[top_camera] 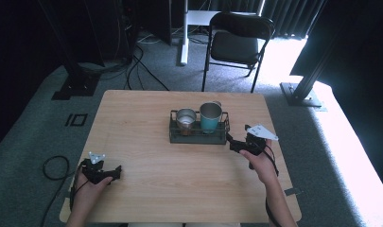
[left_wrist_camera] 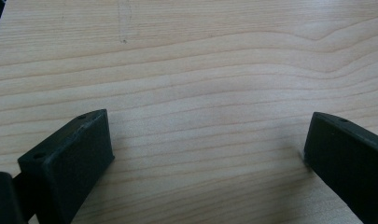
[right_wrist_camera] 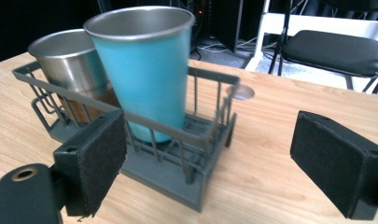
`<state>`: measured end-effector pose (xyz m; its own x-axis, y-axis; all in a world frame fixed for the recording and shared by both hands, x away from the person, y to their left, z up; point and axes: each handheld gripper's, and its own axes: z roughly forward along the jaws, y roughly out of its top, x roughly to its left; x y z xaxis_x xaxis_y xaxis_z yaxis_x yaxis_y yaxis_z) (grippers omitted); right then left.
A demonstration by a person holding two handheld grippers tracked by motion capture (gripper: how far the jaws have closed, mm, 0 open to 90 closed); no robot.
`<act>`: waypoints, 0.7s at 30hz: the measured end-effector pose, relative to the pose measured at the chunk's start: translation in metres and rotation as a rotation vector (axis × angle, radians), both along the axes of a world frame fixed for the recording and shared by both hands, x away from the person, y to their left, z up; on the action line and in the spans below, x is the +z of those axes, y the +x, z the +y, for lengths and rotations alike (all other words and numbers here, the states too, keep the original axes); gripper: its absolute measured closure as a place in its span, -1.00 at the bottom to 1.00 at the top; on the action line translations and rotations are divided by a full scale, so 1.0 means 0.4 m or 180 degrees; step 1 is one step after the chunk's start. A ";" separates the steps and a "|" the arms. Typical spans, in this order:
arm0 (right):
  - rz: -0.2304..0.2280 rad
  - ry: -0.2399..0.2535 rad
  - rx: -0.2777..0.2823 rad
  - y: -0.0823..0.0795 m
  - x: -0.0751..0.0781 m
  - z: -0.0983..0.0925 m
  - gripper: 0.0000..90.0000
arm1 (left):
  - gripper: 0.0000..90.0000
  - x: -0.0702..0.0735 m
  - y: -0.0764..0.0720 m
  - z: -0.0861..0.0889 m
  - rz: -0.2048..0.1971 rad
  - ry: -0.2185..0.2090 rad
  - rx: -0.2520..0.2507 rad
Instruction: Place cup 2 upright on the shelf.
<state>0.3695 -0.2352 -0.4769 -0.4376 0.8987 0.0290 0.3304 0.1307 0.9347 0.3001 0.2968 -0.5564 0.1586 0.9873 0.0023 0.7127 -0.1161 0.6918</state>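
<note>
right gripper (top_camera: 233, 144) sits at the right side of the table (top_camera: 146, 137), just beside the right end of the dark wire rack (top_camera: 197, 134), jaws pointing toward it. in the right gripper view the same gripper (right_wrist_camera: 210, 154) has its jaws spread wide, nothing between the pads; the near corner of the rack (right_wrist_camera: 177, 172) lies in the gap ahead of them, not touched. the rack holds two cups standing upright: a teal cup (right_wrist_camera: 147, 70) with a metal rim at the end nearer this gripper, and a plain steel cup (right_wrist_camera: 72, 67) behind it at the far end. in the high view the teal cup (top_camera: 210, 117) is on the right of the rack and the steel cup (top_camera: 186, 118) on the left, the two close side by side. left gripper (top_camera: 117, 171) rests low at the near left part of the table, well apart from the rack, held in the person's left hand (top_camera: 87, 189). in the left gripper view its jaws (left_wrist_camera: 207, 149) are wide open over bare wood grain, gripping nothing. a black folding chair (top_camera: 239, 40) stands on the carpet beyond the table's far edge.
</note>
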 end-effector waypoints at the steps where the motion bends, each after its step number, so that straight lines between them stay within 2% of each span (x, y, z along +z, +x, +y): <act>1: 0.0008 0.0005 -0.0015 -0.003 -0.003 -0.006 -0.77 | -0.96 0.000 0.000 0.000 0.0000 0.0001 0.0000; 15: 0.0167 0.0069 -0.0223 -0.048 -0.068 -0.088 -0.77 | -0.96 0.000 0.000 0.000 0.0003 0.0002 0.0000; 21: 0.0253 0.0007 -0.0335 -0.061 -0.096 -0.122 -0.77 | -0.96 0.000 0.000 0.000 0.0002 0.0002 0.0001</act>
